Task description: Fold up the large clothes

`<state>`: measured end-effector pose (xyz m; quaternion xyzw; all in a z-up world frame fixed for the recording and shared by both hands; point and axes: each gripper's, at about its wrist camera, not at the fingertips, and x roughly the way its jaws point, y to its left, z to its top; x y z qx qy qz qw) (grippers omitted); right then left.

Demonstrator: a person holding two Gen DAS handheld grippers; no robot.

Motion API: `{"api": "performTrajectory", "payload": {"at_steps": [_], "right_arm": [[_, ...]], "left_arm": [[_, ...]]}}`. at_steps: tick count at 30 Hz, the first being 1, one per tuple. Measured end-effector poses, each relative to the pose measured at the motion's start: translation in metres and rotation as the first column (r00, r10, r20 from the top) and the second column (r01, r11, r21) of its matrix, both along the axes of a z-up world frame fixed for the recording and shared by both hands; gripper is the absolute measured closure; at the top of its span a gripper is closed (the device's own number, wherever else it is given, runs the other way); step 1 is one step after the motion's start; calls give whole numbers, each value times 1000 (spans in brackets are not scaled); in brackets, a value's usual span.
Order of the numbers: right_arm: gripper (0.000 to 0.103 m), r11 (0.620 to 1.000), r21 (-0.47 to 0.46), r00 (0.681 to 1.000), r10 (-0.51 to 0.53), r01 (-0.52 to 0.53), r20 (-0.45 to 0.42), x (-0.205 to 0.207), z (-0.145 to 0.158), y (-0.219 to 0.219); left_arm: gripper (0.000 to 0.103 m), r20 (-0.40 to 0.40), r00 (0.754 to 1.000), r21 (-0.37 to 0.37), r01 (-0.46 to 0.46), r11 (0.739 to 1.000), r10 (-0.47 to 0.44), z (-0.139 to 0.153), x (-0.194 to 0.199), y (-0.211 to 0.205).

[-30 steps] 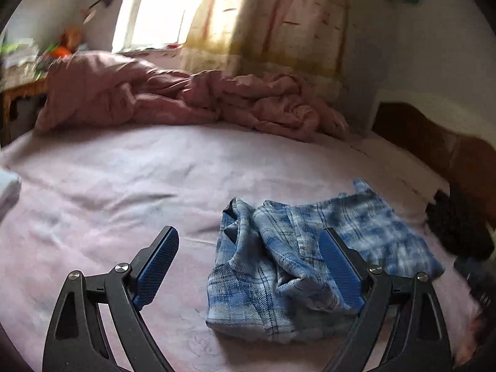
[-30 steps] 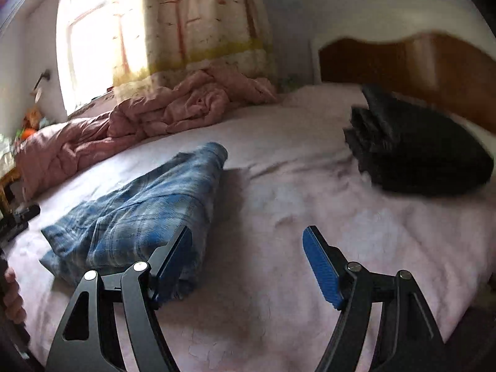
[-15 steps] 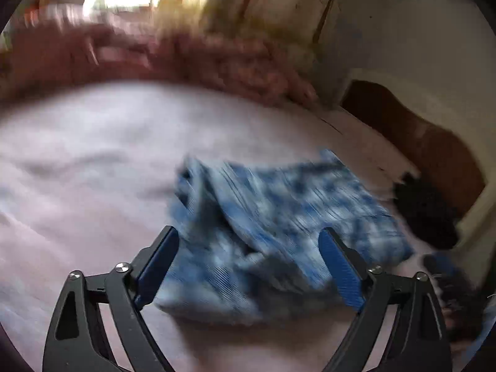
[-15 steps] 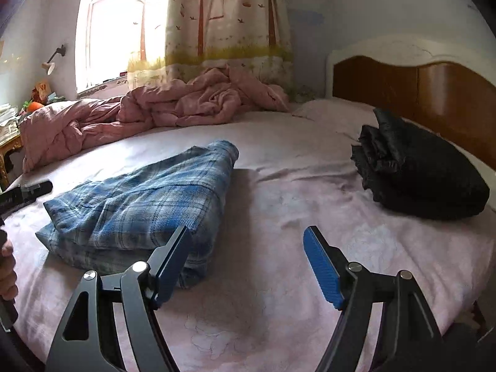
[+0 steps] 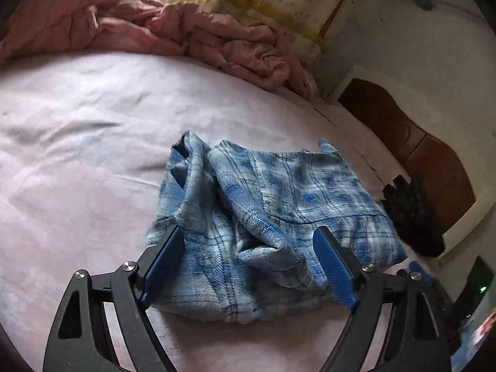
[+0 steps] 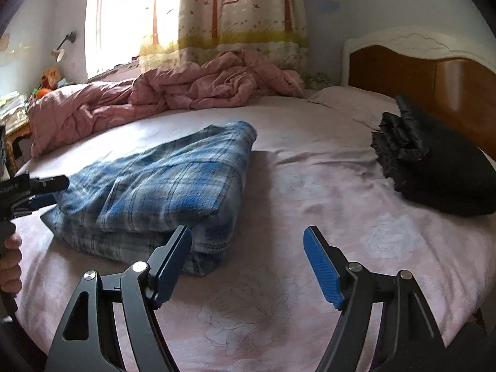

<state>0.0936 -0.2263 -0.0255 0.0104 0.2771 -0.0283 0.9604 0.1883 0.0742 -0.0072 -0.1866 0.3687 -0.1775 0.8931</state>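
A folded blue plaid shirt (image 5: 272,210) lies on the pink bedsheet (image 5: 77,161). My left gripper (image 5: 248,248) is open and tilted down over the shirt's near end. Its left finger stands at the shirt's left edge and its right finger hangs over the cloth, so the rumpled near fold lies between them. In the right wrist view the shirt (image 6: 161,183) is a flat stack. My right gripper (image 6: 248,248) is open over bare sheet, its left finger just beside the stack's near right corner. The left gripper (image 6: 37,186) shows at the shirt's far left end, held by a hand (image 6: 11,257).
A folded black garment (image 6: 434,170) rests near the wooden headboard (image 6: 434,74). A crumpled pink quilt (image 6: 186,93) fills the far side of the bed under the curtained window (image 6: 130,15). A cluttered side table (image 6: 15,124) stands at the left.
The left gripper has tipped down and come closer to the shirt, whose near end now lies between its fingers. The right gripper has edged toward the shirt's corner.
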Motion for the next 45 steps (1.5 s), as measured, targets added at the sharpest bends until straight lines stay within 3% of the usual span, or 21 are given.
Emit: {"api": "performTrajectory", "payload": {"at_steps": [3,7,9,13,15,17,20,22,24,26,27,29,32,35,37,38,41,43,45], "right_arm": [[26,1000,6,999,23,-22,-26,5,-6,3],[26,997,51,996,61,-58,-67,14,-12,5],[26,996,48,994,75,-71,-80,17,-14,8],[26,990,82,986,120,-111,-113,31,-19,12],[26,983,140,977,142,-120,-161,50,-21,12],[26,987,123,965,128,-102,-230,66,-27,15],[26,995,82,976,78,-63,-202,66,-30,16],[36,997,50,981,69,-61,-181,68,-28,17],[40,999,-12,988,42,-44,-146,73,-24,20],[51,997,-28,986,62,-68,-155,79,-19,23],[60,996,-21,984,81,-85,-157,81,-18,24],[62,994,-40,985,91,-98,-150,80,-17,27],[63,993,-85,982,71,-87,-177,81,-22,29],[55,995,-33,976,85,-93,-198,80,-23,27],[49,996,-2,973,88,-91,-214,78,-24,27],[49,996,10,971,89,-89,-224,77,-25,26],[42,1000,-21,980,18,-22,-197,68,-19,22],[38,999,24,986,-19,24,-167,65,-19,10],[38,993,113,979,-6,29,-204,70,-25,-3]], "left_arm": [[19,28,998,-28,52,998,-51,-2,-1,-3],[19,26,997,42,69,997,-71,-6,-2,-14],[18,10,998,34,63,997,-63,-9,3,-13],[18,-47,992,-113,112,987,-118,-24,25,-13],[22,-72,994,-140,77,987,-88,-26,33,-13],[22,-56,994,-154,86,984,-95,-20,36,-17],[24,-71,993,-51,91,994,-95,-19,49,-35],[40,-82,993,19,82,996,-80,-24,62,-46],[76,-85,993,56,84,995,-79,-24,73,-55],[90,0,998,43,59,997,-59,-8,67,-53],[90,62,997,56,34,998,-37,3,58,-52],[91,203,979,113,-3,994,-20,33,34,-52],[90,318,948,223,-77,972,2,63,6,-48],[90,285,959,395,-124,910,6,58,4,-54],[90,216,976,492,-96,865,-15,31,10,-61],[89,179,984,509,-86,856,-7,15,12,-60],[86,135,989,406,-106,908,55,-11,8,-37],[84,127,989,374,-116,920,73,-11,9,-27],[80,132,989,389,-114,914,67,-9,14,-25]]}}
